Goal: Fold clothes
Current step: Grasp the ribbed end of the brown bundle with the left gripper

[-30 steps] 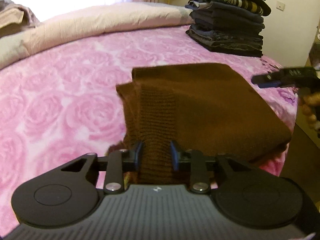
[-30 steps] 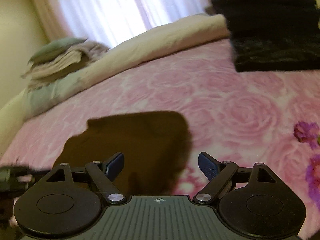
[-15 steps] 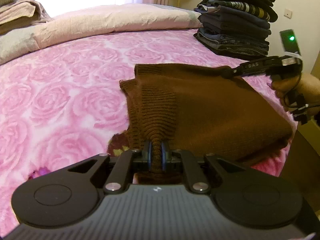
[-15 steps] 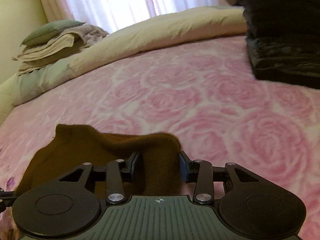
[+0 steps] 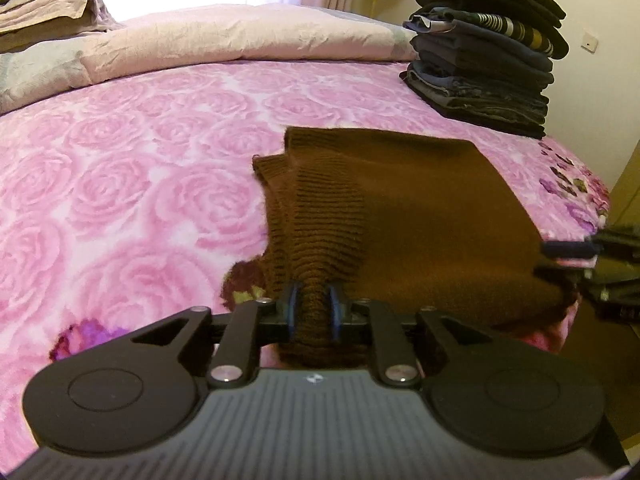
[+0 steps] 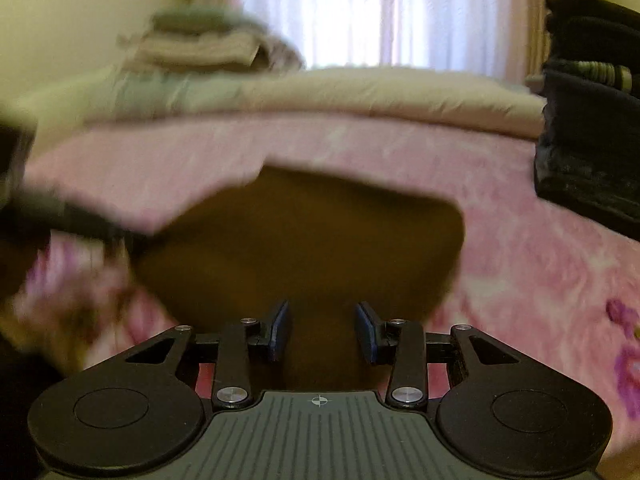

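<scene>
- Our left gripper (image 5: 313, 307) has its fingers (image 5: 293, 309) pinched tight on the ribbed knit edge of the brown sweater (image 5: 408, 216), a bunched roll of that rib squeezed between the two blue pads.
- From that pinch the sweater spreads away ahead of the left fingers and to their right, folded flat on the pink rose-patterned bed (image 5: 120, 184).
- At the far right of the left wrist view, the right gripper (image 5: 576, 250) shows as dark blurred tips at the sweater's right edge.
- In the right wrist view, blurred by motion, the right gripper (image 6: 322, 330) has its fingers (image 6: 280, 328) spread apart; brown cloth (image 6: 304, 240) lies in the gap and ahead of them, but neither pad presses on it.
- The left gripper (image 6: 60, 216) appears there as a dark smear to the left of the right fingers, at the sweater's left edge.
- A stack of dark folded clothes (image 5: 488, 52) sits on the bed beyond the sweater, far ahead and to the right of the left fingers.
- A pale duvet (image 5: 240, 44) lies across the far side of the bed.
</scene>
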A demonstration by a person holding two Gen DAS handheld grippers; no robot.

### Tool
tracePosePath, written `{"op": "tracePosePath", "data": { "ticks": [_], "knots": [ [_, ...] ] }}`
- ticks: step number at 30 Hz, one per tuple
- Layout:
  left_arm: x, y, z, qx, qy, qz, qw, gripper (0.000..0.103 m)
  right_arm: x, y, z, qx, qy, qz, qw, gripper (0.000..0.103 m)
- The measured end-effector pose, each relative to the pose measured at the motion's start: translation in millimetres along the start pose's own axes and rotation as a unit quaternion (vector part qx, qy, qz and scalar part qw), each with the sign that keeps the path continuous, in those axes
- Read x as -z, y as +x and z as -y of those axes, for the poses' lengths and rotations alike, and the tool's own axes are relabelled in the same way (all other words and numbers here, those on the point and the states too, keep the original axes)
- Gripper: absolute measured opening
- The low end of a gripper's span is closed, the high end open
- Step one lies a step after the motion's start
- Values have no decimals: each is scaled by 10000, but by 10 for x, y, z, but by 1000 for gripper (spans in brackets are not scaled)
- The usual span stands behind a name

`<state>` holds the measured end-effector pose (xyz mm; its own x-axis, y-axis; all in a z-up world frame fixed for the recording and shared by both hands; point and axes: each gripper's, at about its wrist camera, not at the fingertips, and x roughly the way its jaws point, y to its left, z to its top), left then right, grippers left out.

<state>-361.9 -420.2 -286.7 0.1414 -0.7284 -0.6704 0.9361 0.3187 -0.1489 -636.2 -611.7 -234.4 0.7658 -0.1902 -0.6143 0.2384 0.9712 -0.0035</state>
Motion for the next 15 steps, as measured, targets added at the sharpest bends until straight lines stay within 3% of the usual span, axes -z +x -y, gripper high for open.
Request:
{"op": "tracePosePath", "data": {
  "ticks": [2,6,10,15],
  "knots": [
    [-15,-92,11,-174,84,93,9998,27,-15,-118,-13,51,111,84,9999,40],
    [7,-311,86,-429,345,264,9981,25,-78,-342,-130,171,34,361,9992,40],
    [81,-401,258,-227,697,315,9968,25,-11,-351,-186,-105,353,417,9985,40],
    [160,-179,383,-132,1121,-45,9936,25,26,-441,-223,-1,390,431,9983,40]
  ]
}}
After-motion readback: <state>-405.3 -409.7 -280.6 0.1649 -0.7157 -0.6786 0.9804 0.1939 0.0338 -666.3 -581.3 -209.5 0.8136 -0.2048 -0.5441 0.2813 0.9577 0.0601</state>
